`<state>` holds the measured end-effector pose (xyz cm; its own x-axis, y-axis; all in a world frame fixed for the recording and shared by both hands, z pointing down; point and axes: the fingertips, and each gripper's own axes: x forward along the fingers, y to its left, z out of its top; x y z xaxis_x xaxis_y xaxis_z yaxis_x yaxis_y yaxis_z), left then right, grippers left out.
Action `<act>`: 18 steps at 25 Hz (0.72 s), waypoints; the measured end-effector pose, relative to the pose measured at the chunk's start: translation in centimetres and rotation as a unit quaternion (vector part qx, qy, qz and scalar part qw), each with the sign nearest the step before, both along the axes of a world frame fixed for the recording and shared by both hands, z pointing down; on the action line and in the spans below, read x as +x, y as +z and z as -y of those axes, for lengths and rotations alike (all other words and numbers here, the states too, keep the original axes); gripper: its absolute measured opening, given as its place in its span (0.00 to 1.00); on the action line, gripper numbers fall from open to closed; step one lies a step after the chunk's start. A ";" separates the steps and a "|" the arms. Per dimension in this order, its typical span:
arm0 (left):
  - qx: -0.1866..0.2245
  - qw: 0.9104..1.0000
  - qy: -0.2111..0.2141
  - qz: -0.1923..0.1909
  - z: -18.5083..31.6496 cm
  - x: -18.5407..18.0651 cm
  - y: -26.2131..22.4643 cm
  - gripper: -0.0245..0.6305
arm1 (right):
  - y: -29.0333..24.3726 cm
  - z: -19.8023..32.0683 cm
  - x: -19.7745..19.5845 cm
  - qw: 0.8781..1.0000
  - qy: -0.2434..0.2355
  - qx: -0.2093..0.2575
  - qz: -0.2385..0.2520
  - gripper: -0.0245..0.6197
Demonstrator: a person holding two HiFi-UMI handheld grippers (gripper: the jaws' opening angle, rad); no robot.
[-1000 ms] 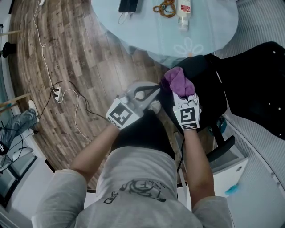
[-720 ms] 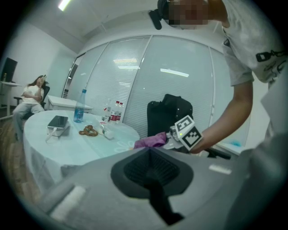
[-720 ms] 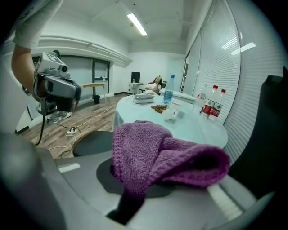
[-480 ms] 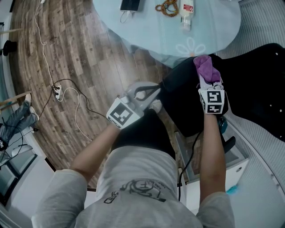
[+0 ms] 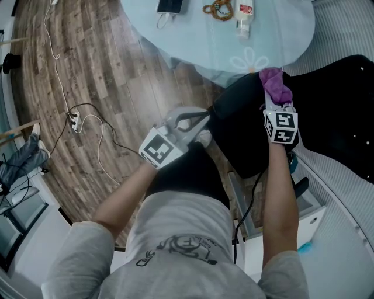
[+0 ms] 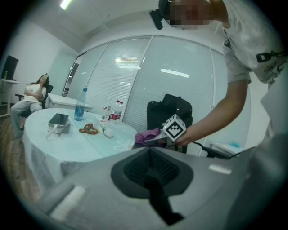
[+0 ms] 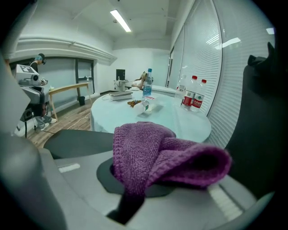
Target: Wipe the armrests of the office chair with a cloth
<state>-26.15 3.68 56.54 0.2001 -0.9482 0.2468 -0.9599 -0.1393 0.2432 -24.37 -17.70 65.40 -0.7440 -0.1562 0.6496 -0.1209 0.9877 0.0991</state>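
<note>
**Right gripper** (image 5: 276,106): the jaws are clamped on a purple knitted cloth (image 5: 273,83). The cloth bulges out of their front in a thick fold and fills most of the right gripper view. From the head view, the cloth lies against the far edge of the black office chair (image 5: 245,137), near the rim of the round table under a pale blue cover (image 5: 198,44). The chair's tall black backrest (image 5: 342,114) stands just to the right of the cloth. Whether the part beneath the cloth is an armrest cannot be made out — it is all black on black there.

**Left gripper** (image 5: 198,121): the jaws are closed together with nothing between them. It is held just beside the chair's left edge, apart from the cloth and from the right gripper. The left gripper view looks across at the right gripper's marker cube and the cloth.

**On the table:**
- a dark flat phone-like slab with a white cable (image 5: 169,6)
- a coil of brown beads (image 5: 217,10)
- a small white bottle (image 5: 243,14)

**On the floor:** a white power strip (image 5: 74,121) lies on the wooden plank floor (image 5: 105,64), with cables leading from it.

**Beyond the table:** a seated person (image 6: 32,92) shows at the far left of the left gripper view.
</note>
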 end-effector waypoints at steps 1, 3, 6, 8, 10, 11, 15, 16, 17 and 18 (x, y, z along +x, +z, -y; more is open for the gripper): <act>0.000 1.000 0.001 -0.001 0.0 0.1 0.0 0.04 | 0.0 -0.5 -0.1 1.000 -0.004 0.001 0.000 0.08; 0.000 1.000 0.002 -0.002 0.0 0.2 0.0 0.04 | -0.2 -2.2 -0.3 1.000 -0.026 0.007 -0.004 0.08; 0.002 1.000 0.003 0.000 0.1 0.2 -0.1 0.04 | -0.3 -5.7 -0.6 0.998 -0.068 0.011 -0.008 0.08; 0.002 1.000 0.004 0.000 0.1 0.2 -0.2 0.04 | -0.5 -8.2 -0.7 0.996 -0.091 0.010 -0.004 0.08; 0.003 1.000 0.004 0.000 0.1 0.1 -0.2 0.04 | -0.7 -10.7 -0.7 0.994 -0.109 0.009 0.002 0.08; 0.003 1.000 0.004 0.000 0.1 0.1 -0.2 0.04 | -0.8 -11.9 -0.7 0.993 -0.118 0.007 0.004 0.08; 0.003 1.000 0.003 0.000 0.2 0.0 -0.2 0.04 | -1.1 -16.4 -0.4 0.987 -0.158 -0.001 0.010 0.08; 0.003 1.000 0.003 0.000 0.2 -0.1 -0.2 0.04 | -1.2 -17.3 -0.3 0.986 -0.167 -0.004 0.010 0.08; 0.003 1.000 0.003 0.000 0.1 0.0 -0.2 0.04 | -1.3 -18.2 -0.1 0.985 -0.174 -0.007 0.012 0.08; 0.003 1.000 0.004 0.000 0.1 0.0 -0.2 0.04 | -1.4 -18.9 0.0 0.984 -0.180 -0.009 0.013 0.08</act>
<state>-26.20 3.59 56.37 0.2075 -0.9478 0.2422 -0.9589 -0.1481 0.2419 -24.40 1.21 64.04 -0.7650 0.1316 0.6304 0.2341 0.9688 0.0819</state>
